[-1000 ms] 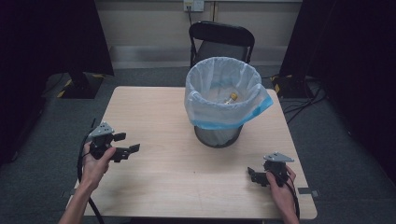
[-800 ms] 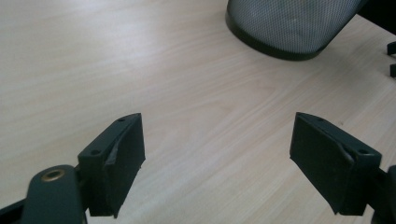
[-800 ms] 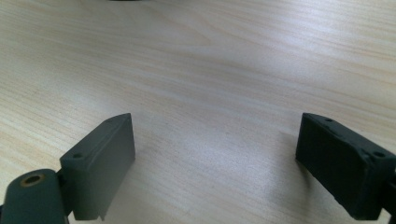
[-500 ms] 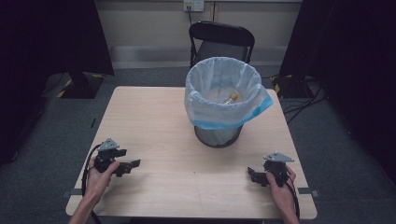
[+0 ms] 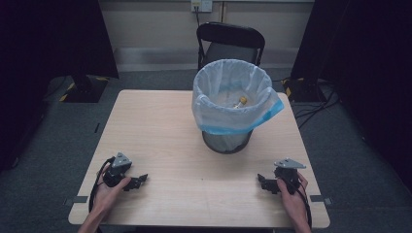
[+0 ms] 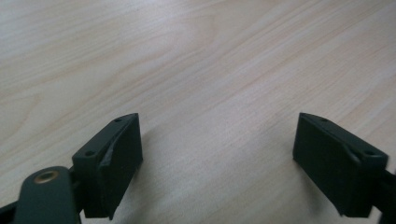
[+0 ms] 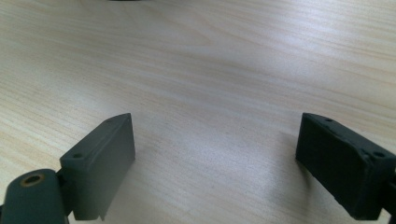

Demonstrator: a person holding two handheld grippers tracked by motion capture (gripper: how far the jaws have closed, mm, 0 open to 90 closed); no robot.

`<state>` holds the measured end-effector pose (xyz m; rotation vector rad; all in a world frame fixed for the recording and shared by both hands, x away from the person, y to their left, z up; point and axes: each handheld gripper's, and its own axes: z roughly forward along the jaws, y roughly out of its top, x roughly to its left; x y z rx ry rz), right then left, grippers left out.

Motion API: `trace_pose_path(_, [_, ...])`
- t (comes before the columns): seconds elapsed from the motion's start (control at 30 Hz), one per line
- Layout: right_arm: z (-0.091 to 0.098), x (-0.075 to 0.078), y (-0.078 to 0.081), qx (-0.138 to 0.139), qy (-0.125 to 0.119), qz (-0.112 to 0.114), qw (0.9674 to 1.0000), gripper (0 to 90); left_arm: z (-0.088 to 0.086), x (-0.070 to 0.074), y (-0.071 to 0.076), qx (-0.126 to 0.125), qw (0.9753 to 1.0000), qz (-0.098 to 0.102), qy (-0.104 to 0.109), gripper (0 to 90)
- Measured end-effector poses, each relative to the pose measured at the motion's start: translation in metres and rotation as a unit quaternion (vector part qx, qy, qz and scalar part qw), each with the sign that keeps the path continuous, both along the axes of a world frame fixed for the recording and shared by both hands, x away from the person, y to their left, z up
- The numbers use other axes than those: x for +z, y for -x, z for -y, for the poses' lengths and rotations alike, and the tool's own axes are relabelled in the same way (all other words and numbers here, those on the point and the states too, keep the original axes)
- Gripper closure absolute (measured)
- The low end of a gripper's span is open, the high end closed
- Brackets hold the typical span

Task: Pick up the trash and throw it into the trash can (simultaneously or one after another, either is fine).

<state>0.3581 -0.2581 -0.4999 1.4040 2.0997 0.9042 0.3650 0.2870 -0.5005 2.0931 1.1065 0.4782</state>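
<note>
The left gripper is rested low on the table near its front left corner, and its jaws have just been opening: they are seen spread wide, with nothing but bare wood grain between them in the left gripper view. The right gripper is held near the front right corner, its jaws likewise spread and empty. Both are pointed inward, toward each other, well apart.

Farther out, toward the back of the table and right of centre, the waste bin is stood upright, lined with a pale plastic bag folded over its rim, a blue band showing at the fold. A small yellowish item is seen lying inside; what it is cannot be told.

The bin is judged light and stiff, a dark mesh wall being glimpsed below the liner. The bag is judged thin, soft and slippery, easily torn or pulled off if pinched alone. Hold is best taken at the rim, liner and wall together.

A dark folding chair is stood behind the table.
</note>
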Motion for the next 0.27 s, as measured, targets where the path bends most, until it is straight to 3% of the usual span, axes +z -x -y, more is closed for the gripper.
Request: trace_pose_path(0.27, [0.0000, 0.0000, 0.0000, 0.000, 0.000, 0.000, 1.0000, 10.9, 0.0005, -0.0005, 0.0009, 0.006, 1.0000, 0.002, -0.002, 12.6])
